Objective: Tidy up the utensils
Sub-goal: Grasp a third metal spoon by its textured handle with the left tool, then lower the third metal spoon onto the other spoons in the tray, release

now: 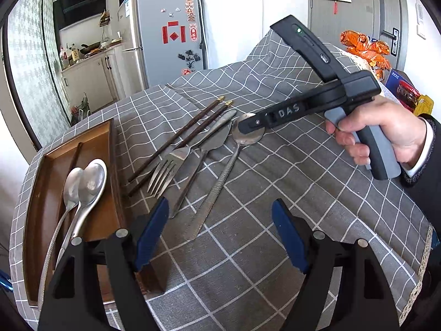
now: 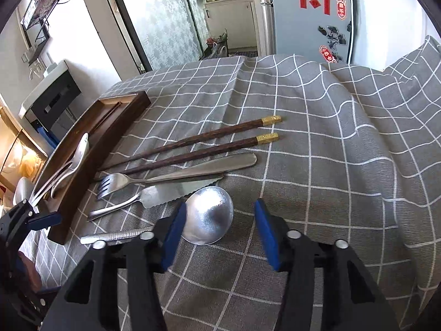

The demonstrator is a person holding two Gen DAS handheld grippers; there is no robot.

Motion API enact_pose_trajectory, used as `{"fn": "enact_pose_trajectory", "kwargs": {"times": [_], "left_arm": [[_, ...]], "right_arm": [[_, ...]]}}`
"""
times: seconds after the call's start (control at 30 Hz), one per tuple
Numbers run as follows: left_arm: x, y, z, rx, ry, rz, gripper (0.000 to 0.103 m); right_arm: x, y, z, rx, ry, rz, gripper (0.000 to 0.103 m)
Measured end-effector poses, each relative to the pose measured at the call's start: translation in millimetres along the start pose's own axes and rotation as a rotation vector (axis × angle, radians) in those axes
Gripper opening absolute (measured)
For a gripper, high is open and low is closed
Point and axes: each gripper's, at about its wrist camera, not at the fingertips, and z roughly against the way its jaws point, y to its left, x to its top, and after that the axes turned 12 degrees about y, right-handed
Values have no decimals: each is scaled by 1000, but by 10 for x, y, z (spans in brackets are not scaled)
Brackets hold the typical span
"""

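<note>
Spoon [image 2: 210,215] lying bowl-up on the checked cloth [image 2: 317,165], low centre of the right wrist view, bowl right at the tips of the right gripper [image 2: 217,234], partly between them and closer to the left-hand pad. Long axis running from the bowl out toward the lower left of that frame, textured handle passing behind the left-hand finger. Right gripper spread wide, pinching nothing. In the left wrist view, same spoon [image 1: 242,135] at centre, handle slanting down and left toward the camera, the right gripper [image 1: 249,127] reaching in from the right over the bowl.

Just above the spoon in the right wrist view, knife [image 2: 176,193] with serrated edge, then fork [image 2: 176,178], then two dark chopsticks [image 2: 193,144] with gold ends, all lying roughly parallel, close together, some overlapping. Further left, wooden tray [image 2: 96,149], already carrying two spoons [image 1: 82,190] in its near compartment and what looks like one chopstick in a narrower slot.

Left gripper [image 1: 220,237] also spread, empty, hovering low in its own frame near the tray corner and the spoon's handle end.

Judging from this: right hand nearer the bowl, left nearer the handle tip; likely next a closing across the bowl or neck, then a carry leftward to the tray. Shallow, slick bowl, so some risk of slipping from the pads.
</note>
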Motion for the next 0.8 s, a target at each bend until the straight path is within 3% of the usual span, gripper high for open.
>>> {"fn": "enact_pose_trajectory", "kwargs": {"times": [0.03,0.07,0.4,0.43,0.47,0.63,0.8], "left_arm": [[8,18,-3,0,0,1,80],[28,22,-20,2,1,1,80],[144,28,-113,-17,1,-8,80],[145,11,-117,-20,5,-14,64],[145,-1,-129,-46,20,-22,19],[95,-71,-36,8,29,-55,13],[-14,245,224,55,2,6,14]], "right_arm": [[-4,31,-13,-21,-16,23,21],[-1,44,-20,-9,-15,34,14],[-200,276,990,167,-178,163,2],[-213,329,1092,165,-192,178,2],[-226,378,1176,154,-204,188,2],[-137,536,1248,127,-198,207,2],[66,691,1146,204,-197,196,2]]}}
